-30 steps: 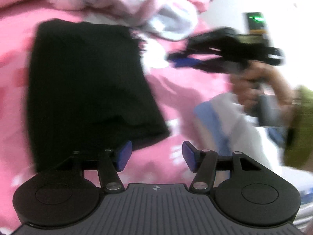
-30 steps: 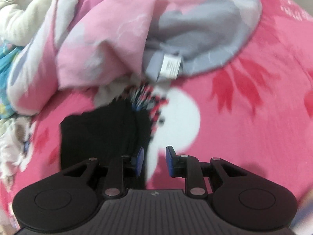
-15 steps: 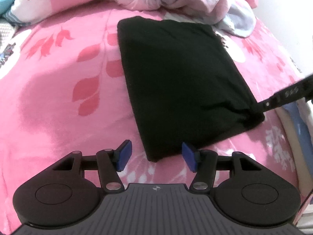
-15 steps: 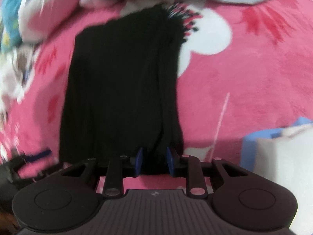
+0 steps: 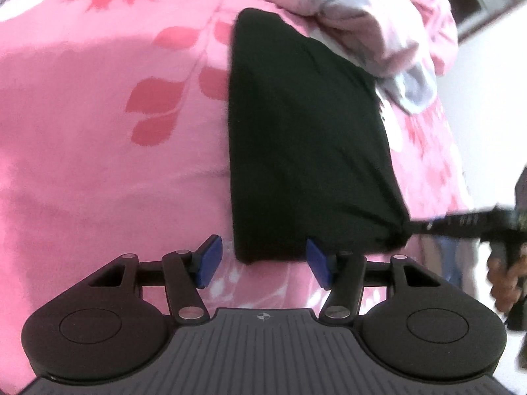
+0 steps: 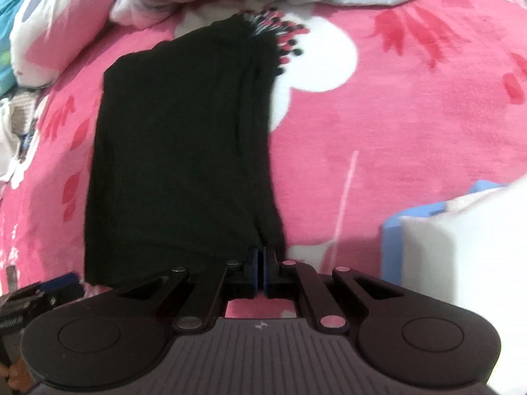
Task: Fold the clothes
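Note:
A black garment (image 5: 306, 138), folded into a rectangle, lies on the pink floral blanket (image 5: 98, 164). My left gripper (image 5: 262, 265) hangs open just over its near left corner, and that corner sits between the blue pads without touching them. In the right wrist view the same black garment (image 6: 178, 151) stretches away from my right gripper (image 6: 262, 263), whose jaws are closing tight and pinch the near right corner. The left wrist view shows the right gripper (image 5: 425, 227) biting that corner, which puckers. The left gripper (image 6: 49, 288) shows at the lower left.
Rumpled pink and grey bedding (image 5: 362, 16) is heaped behind the garment. A white and blue block (image 6: 461, 247) sits at the near right. A hand (image 5: 504, 283) holds the right gripper beyond the bed's right edge. The blanket to the left is bare.
My right gripper's jaws went from partly open to shut on the garment's near right corner. My left gripper swung over and dropped to the near left corner, staying open.

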A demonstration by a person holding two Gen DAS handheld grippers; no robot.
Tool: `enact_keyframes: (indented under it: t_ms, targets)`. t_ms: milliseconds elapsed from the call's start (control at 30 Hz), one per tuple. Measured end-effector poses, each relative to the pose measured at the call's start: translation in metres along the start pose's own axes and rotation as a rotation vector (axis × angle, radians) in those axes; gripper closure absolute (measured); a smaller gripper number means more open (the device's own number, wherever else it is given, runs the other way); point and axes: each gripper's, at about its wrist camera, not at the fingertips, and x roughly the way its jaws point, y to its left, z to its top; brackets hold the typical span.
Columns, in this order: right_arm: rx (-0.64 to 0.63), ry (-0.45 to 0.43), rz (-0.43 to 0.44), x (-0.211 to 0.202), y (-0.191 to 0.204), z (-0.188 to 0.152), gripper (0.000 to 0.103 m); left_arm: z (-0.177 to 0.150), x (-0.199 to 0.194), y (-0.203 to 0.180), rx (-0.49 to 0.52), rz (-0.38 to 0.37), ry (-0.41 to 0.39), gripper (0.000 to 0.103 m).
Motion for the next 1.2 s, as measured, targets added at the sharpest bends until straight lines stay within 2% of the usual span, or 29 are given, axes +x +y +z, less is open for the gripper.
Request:
enact_keyframes:
  t_ms: [100, 200, 267, 333, 467, 633, 733, 767, 800, 833, 867, 933, 1033, 1100, 1200]
  targets:
    - [0.003, 0.022, 0.006, 0.007, 0.001, 0.001, 0.098, 0.004, 0.011, 0.003, -0.051, -0.034, 0.009, 0.054]
    - [0.004, 0.022, 0.003, 0.013, -0.001, 0.001, 0.099, 0.003, 0.023, -0.004, 0.001, 0.039, 0.022, 0.085]
    - [-0.003, 0.02, 0.0, 0.013, -0.002, 0.0, 0.103, 0.002, 0.022, -0.008, 0.036, 0.063, 0.019, 0.096]
    - [-0.033, 0.022, -0.009, 0.004, 0.002, 0.001, 0.103, 0.003, 0.013, -0.013, 0.05, 0.05, 0.015, 0.097]
    - [-0.061, 0.036, -0.015, -0.015, 0.005, 0.0, 0.103, 0.0, 0.005, -0.024, 0.134, 0.082, 0.02, 0.097]
    - [-0.041, 0.072, -0.025, 0.005, -0.006, 0.0, 0.103, -0.003, 0.022, -0.027, 0.223, 0.134, 0.051, 0.097]
    - [-0.054, 0.1, -0.031, 0.022, -0.01, -0.003, 0.1, -0.005, 0.024, -0.028, 0.254, 0.151, 0.058, 0.091]
    - [-0.056, 0.096, -0.039, 0.022, -0.01, -0.004, 0.098, -0.007, 0.023, -0.028, 0.263, 0.156, 0.052, 0.085]
    - [-0.058, 0.09, -0.048, 0.019, -0.009, -0.004, 0.092, -0.008, 0.02, -0.028, 0.265, 0.166, 0.043, 0.082]
    - [-0.062, 0.082, -0.059, 0.015, -0.008, -0.004, 0.082, -0.009, 0.015, -0.028, 0.262, 0.175, 0.034, 0.08]
    - [-0.073, 0.062, -0.079, 0.008, -0.005, -0.006, 0.078, -0.01, 0.01, -0.028, 0.261, 0.185, 0.023, 0.077]
    - [-0.122, 0.002, -0.119, -0.011, 0.004, -0.011, 0.077, -0.012, -0.003, -0.03, 0.272, 0.217, -0.014, 0.076]
    - [-0.248, -0.118, -0.165, -0.037, 0.023, -0.023, 0.078, -0.017, -0.025, -0.042, 0.343, 0.247, -0.106, 0.076]
    - [-0.326, -0.162, -0.098, -0.043, 0.038, -0.031, 0.079, -0.019, -0.025, -0.055, 0.396, 0.194, -0.123, 0.076]
    - [-0.4, -0.146, 0.006, -0.026, 0.06, -0.035, 0.086, -0.021, -0.003, -0.072, 0.458, 0.099, -0.083, 0.076]
